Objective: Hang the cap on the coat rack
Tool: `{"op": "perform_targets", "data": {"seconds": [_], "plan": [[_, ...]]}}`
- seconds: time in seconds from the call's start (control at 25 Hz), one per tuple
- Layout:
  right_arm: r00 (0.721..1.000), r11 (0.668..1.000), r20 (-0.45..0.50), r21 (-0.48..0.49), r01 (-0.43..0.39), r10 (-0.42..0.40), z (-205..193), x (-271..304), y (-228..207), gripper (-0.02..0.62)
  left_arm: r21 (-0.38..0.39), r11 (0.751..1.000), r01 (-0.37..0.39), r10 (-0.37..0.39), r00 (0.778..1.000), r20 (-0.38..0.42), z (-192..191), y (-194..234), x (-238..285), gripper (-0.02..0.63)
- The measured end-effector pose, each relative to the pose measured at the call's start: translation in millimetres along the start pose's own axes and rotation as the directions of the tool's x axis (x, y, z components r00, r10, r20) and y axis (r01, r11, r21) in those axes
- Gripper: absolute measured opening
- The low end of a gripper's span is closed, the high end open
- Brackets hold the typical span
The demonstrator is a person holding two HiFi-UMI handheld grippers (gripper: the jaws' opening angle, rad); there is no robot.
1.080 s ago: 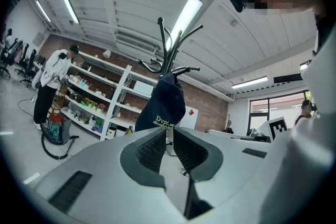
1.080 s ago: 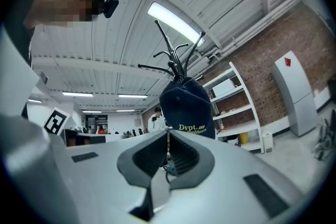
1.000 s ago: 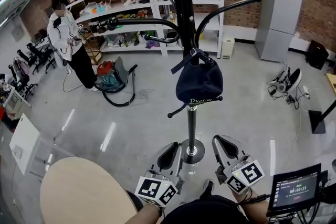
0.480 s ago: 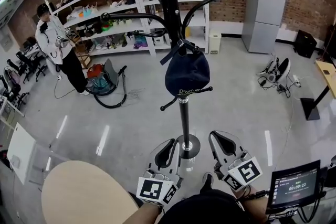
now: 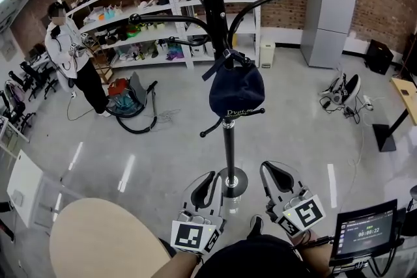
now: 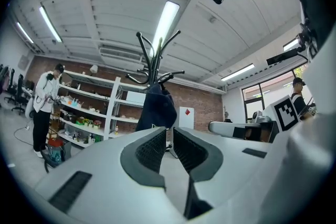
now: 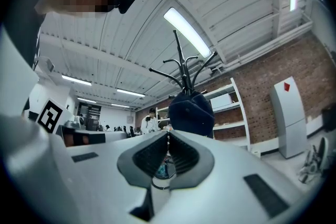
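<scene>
A dark navy cap (image 5: 236,93) hangs by its back strap from a hook of the black coat rack (image 5: 214,3), resting against the pole above a small crossbar. No gripper touches it. Both grippers are low in the head view, either side of the rack's round base (image 5: 232,181). On the base's left, my left gripper (image 5: 211,178) holds nothing, its pads a narrow slit apart. My right gripper (image 5: 270,168) is shut and empty. The cap (image 6: 156,107) shows beyond the left gripper (image 6: 169,131), and the cap (image 7: 191,110) beyond the right gripper (image 7: 168,136).
A person (image 5: 68,49) stands at the left by white shelving (image 5: 163,16). A grey cabinet (image 5: 329,16) stands at the back right. A round wooden tabletop (image 5: 104,237) lies at the lower left, and a tablet screen (image 5: 365,231) at the lower right. Cables and a bag (image 5: 130,97) lie on the floor.
The cap stays hung on the rack. Both grippers remain low by the base and have rolled slightly. The head view has shifted a little.
</scene>
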State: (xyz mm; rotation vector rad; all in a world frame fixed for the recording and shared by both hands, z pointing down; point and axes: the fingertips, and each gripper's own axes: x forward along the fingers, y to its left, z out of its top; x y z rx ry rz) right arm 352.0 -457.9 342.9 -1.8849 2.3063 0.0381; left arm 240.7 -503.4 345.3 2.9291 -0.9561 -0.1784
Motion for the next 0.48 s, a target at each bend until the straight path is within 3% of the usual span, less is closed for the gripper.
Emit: {"op": "perform_targets", "data": {"seconds": [0.48], "plan": [[1.0, 1.0, -0.005, 0.008, -0.009, 0.009, -1.2, 14.1, -16.0, 0.014, -0.017, 1.0, -0.014, 0.014, 1.0, 0.006, -2.5, 8.6, 23.6, 0.044]]}}
